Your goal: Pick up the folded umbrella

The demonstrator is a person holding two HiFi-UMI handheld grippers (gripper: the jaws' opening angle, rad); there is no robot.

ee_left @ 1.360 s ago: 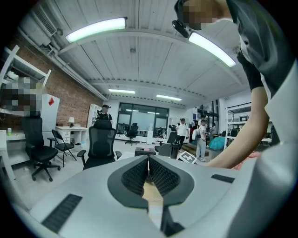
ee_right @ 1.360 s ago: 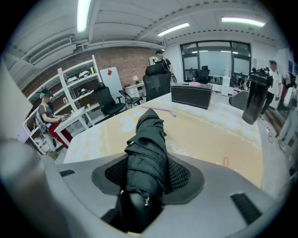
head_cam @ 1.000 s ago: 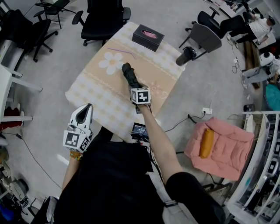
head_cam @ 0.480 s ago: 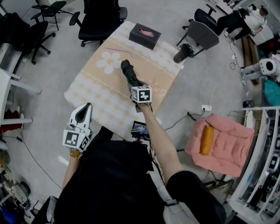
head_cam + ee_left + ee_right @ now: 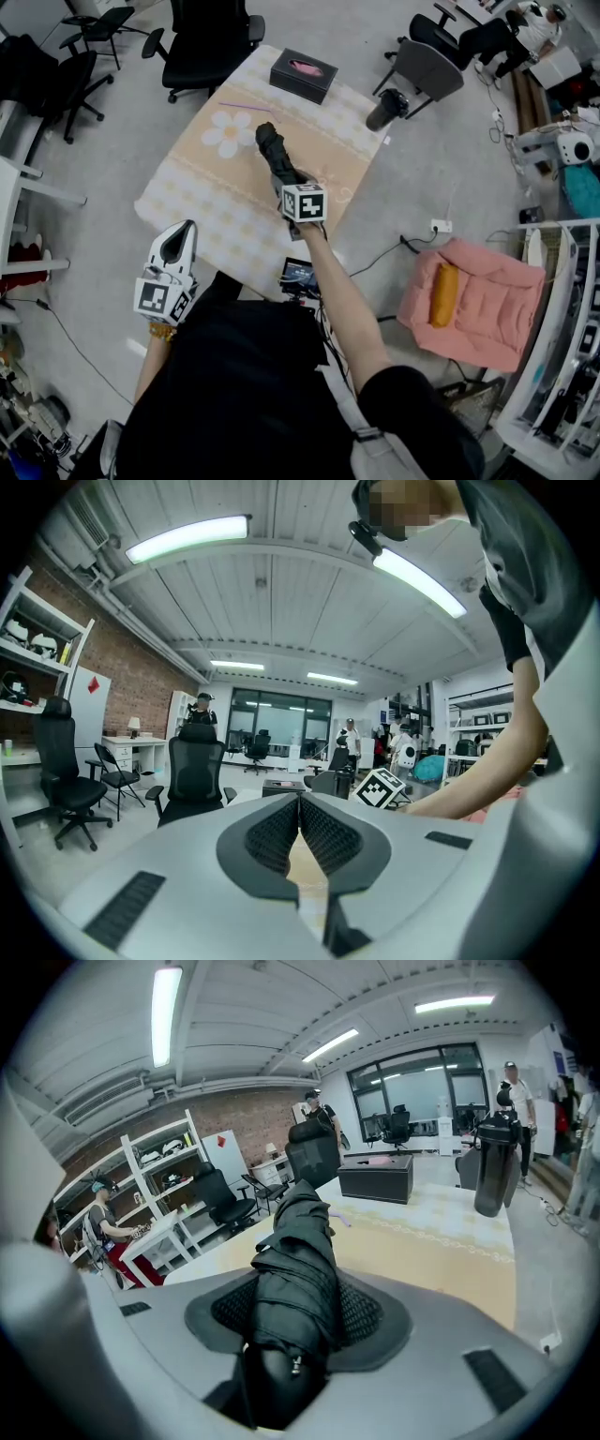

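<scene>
- Umbrella [image 5: 273, 150]: black, folded and strapped, it sits lengthwise between the jaws of the right gripper [image 5: 287, 180], over the middle of the table [image 5: 202, 206].
- In the right gripper view the umbrella [image 5: 296, 1258] fills the gap between the textured pads, which press on its sides. Its handle end lies back in the throat of the right gripper [image 5: 300, 1309], and the rest sticks out forward past the jaw tips.
- Seen from the head view, the umbrella's far end points toward the white flower print [image 5: 231, 133] on the cloth. Whether that end touches the cloth cannot be told.
- The left gripper [image 5: 185, 229] hangs at the near left, beside the table's near edge and well apart from the umbrella. In its own view the left gripper [image 5: 300, 804] has its jaws pressed together at the tips with nothing between them.
- The table wears a pale checked cloth with a tan band across it.
- A black tissue box [image 5: 303, 73] stands at the far edge, and a thin purple stick [image 5: 249, 106] lies near the flower.
- A dark flask [image 5: 385, 109] stands at the far right corner; the right gripper view shows this flask [image 5: 493, 1168] upright, right of the tissue box [image 5: 375, 1177].
</scene>
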